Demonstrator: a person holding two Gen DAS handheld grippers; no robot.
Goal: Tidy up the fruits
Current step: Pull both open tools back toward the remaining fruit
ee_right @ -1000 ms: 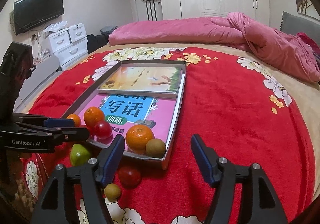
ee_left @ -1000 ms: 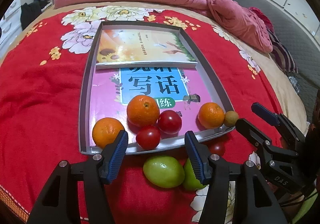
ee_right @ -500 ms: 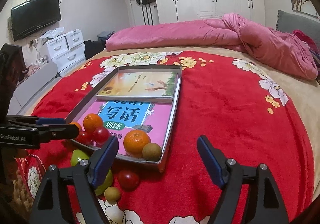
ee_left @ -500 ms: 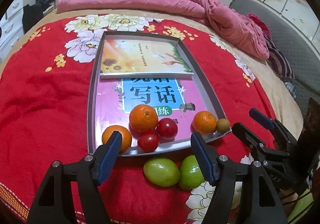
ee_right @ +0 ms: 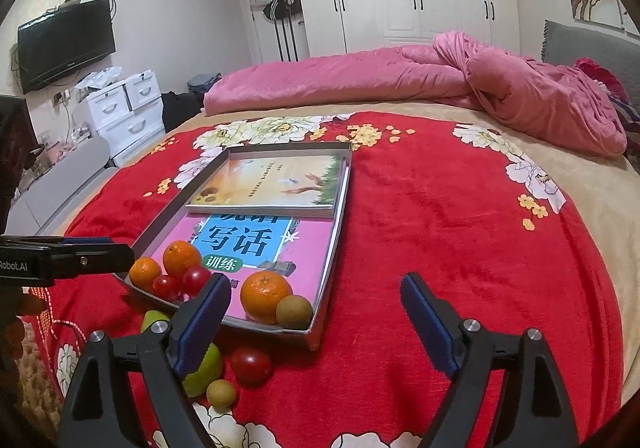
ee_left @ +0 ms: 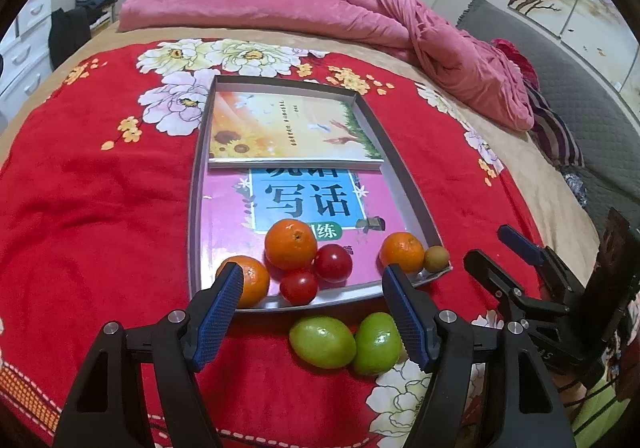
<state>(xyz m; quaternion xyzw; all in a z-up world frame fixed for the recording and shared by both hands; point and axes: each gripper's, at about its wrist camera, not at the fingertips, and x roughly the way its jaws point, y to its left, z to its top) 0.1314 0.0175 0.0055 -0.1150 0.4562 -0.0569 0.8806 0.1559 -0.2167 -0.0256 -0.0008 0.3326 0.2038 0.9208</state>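
A grey tray [ee_left: 194, 184] [ee_right: 340, 200] lies on the red bedspread with two books in it. At its near end sit three oranges [ee_left: 291, 243], two red tomatoes [ee_left: 333, 262] and a small brown fruit [ee_left: 435, 258] [ee_right: 294, 311]. Two green fruits [ee_left: 322, 341] [ee_left: 377, 343] lie on the spread just in front of the tray. In the right wrist view a loose tomato [ee_right: 251, 365] and a small yellow-brown fruit [ee_right: 221, 393] lie beside them. My left gripper [ee_left: 312, 310] is open and empty above the green fruits. My right gripper [ee_right: 316, 322] is open and empty near the tray's corner.
A pink quilt [ee_left: 360, 20] is piled at the back of the bed. A grey sofa [ee_left: 568, 80] stands at the right. White drawers [ee_right: 124, 108] and a TV [ee_right: 66, 44] are at the left. The bed's front edge is close below the grippers.
Both grippers have drawn back and risen a little, so the tray and fruit look smaller and farther. No fruit has moved. Both stay open.
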